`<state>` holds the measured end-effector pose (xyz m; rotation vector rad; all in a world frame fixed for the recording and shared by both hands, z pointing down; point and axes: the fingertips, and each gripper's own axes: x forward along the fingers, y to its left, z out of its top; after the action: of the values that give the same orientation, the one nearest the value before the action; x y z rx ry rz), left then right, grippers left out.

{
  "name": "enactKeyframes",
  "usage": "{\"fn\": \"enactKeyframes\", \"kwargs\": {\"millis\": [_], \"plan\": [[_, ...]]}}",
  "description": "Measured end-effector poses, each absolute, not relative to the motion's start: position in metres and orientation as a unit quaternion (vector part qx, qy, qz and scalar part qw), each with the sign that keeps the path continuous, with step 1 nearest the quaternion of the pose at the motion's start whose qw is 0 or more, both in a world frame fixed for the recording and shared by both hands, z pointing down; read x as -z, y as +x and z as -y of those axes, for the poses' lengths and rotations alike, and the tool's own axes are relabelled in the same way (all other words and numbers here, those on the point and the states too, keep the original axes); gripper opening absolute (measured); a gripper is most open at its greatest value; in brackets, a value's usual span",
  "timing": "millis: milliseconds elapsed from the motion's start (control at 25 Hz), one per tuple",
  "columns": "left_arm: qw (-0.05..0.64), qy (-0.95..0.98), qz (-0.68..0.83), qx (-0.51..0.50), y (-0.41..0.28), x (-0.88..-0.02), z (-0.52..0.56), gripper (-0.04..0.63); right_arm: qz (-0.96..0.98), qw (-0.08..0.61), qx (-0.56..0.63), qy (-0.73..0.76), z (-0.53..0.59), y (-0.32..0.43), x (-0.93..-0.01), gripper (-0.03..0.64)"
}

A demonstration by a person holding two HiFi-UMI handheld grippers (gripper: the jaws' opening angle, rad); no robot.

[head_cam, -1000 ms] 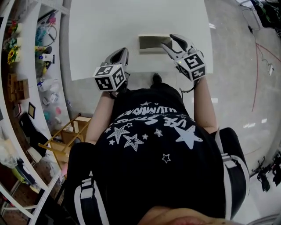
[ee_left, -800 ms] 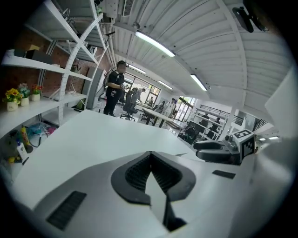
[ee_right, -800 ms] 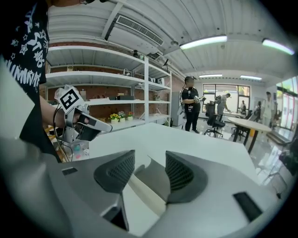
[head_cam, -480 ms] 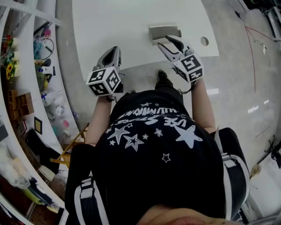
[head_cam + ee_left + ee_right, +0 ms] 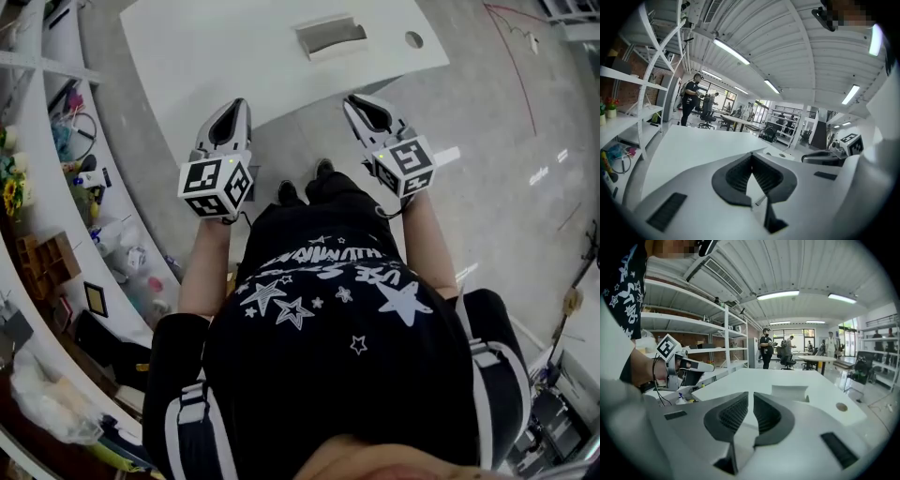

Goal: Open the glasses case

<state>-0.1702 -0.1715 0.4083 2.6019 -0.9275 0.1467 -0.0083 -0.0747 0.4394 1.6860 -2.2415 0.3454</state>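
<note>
The glasses case (image 5: 328, 36), white with a grey face, lies on the white table (image 5: 216, 47) near its front edge; in the right gripper view the glasses case (image 5: 790, 392) lies beyond the jaws. Both grippers hang over the floor in front of the table, well short of the case. My left gripper (image 5: 234, 103) is shut and empty, and its tips meet in the left gripper view (image 5: 751, 157). My right gripper (image 5: 356, 98) is closing with nothing between its jaws; a thin slit remains at its tips (image 5: 753, 394).
A round hole (image 5: 414, 39) pierces the table to the right of the case. Shelving with clutter (image 5: 56, 141) runs along the left side. Grey floor (image 5: 309, 131) lies between the person and the table. People and desks stand far off in both gripper views.
Both grippers have drawn back from the table and now hang over the floor. The right gripper's jaws, wide open near the case earlier, have come nearly together. The case stays on the table.
</note>
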Motion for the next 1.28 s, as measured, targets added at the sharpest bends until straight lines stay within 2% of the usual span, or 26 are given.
{"fn": "enactKeyframes", "kwargs": {"millis": [520, 920, 1120, 1280], "plan": [[0.194, 0.926, 0.319, -0.050, -0.158, -0.410, 0.090, 0.012, 0.779, 0.121, -0.148, 0.597, 0.003, -0.008, -0.443, 0.020], [0.162, 0.936, 0.309, -0.032, -0.143, -0.371, -0.047, 0.012, 0.779, 0.070, -0.120, 0.612, -0.130, 0.003, -0.409, 0.009], [0.155, 0.936, 0.317, -0.021, -0.158, -0.357, -0.107, 0.012, 0.779, 0.029, -0.120, 0.615, -0.179, 0.003, -0.395, 0.008], [0.146, 0.936, 0.318, -0.022, -0.168, -0.353, -0.137, 0.012, 0.780, 0.027, -0.114, 0.614, -0.207, -0.005, -0.393, 0.008]]}}
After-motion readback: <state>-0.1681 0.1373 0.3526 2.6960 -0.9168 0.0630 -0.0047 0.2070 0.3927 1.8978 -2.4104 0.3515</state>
